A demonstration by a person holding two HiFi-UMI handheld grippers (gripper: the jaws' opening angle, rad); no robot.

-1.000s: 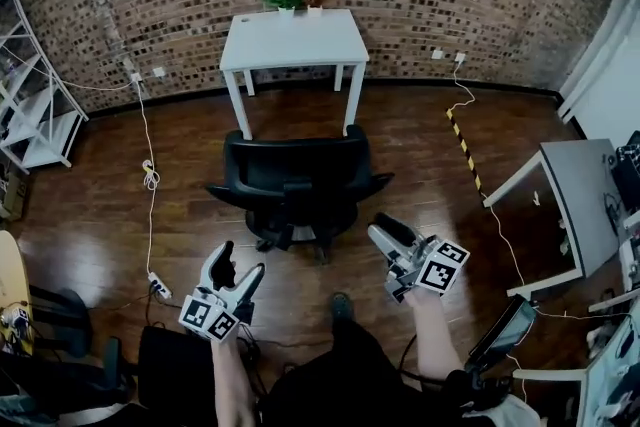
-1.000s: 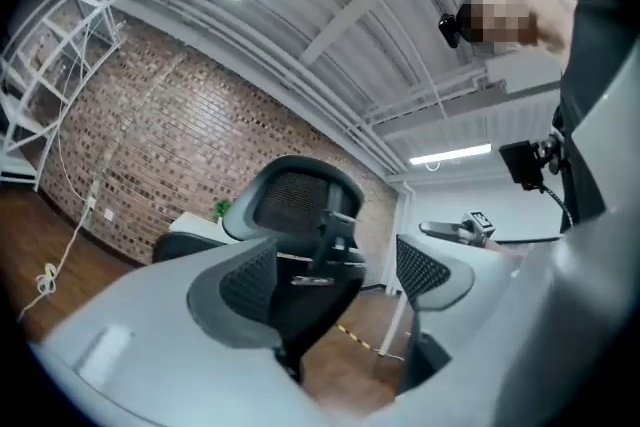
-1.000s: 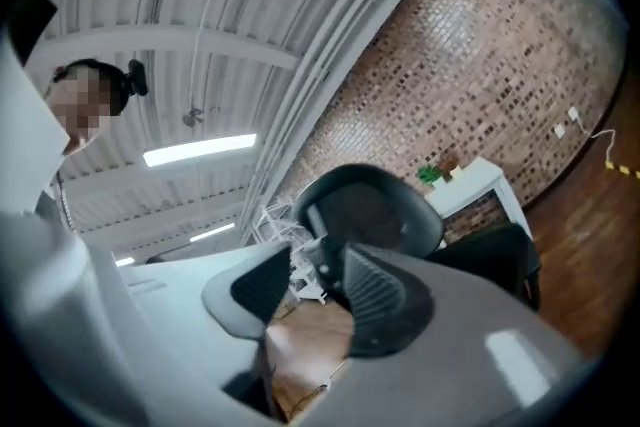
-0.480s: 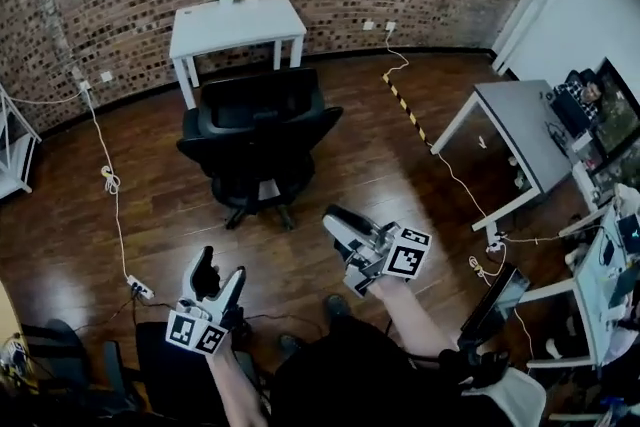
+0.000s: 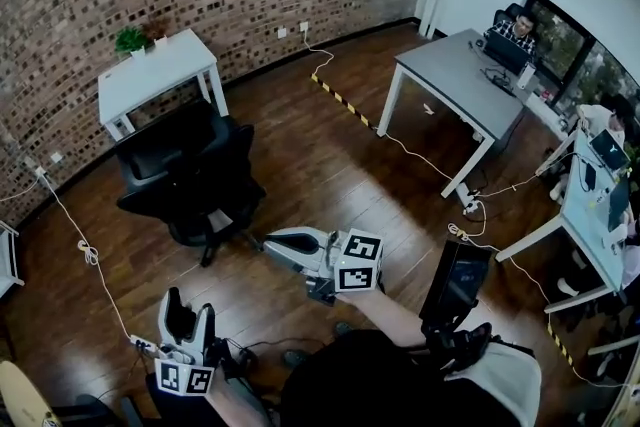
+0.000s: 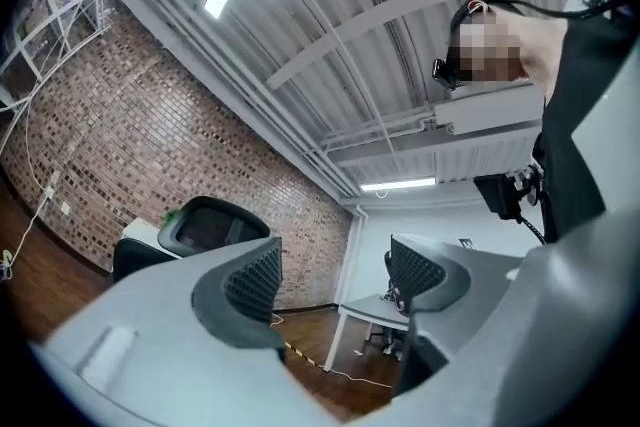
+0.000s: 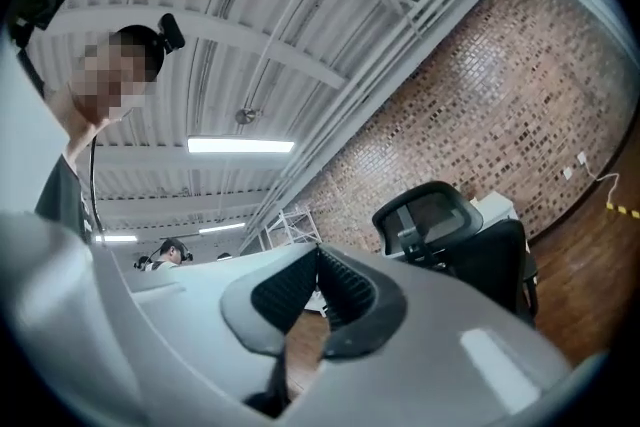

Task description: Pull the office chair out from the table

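Standing left of centre in the head view, the chair (image 5: 190, 180) is being shown just below the table (image 5: 165, 65) at upper left, where a pot (image 5: 133, 49) is holding a plant (image 5: 129, 37). The chair is being touched by neither gripper and lies well above both in the frame. The left gripper (image 5: 188, 305), empty, is being held partly open, its jaws having just been closing. The right gripper (image 5: 272, 241) is being kept closed on nothing.

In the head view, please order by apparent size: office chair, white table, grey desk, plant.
The grey desk and the office chair look about alike; I cannot rank them.
Then the white table.
Smallest: the plant.
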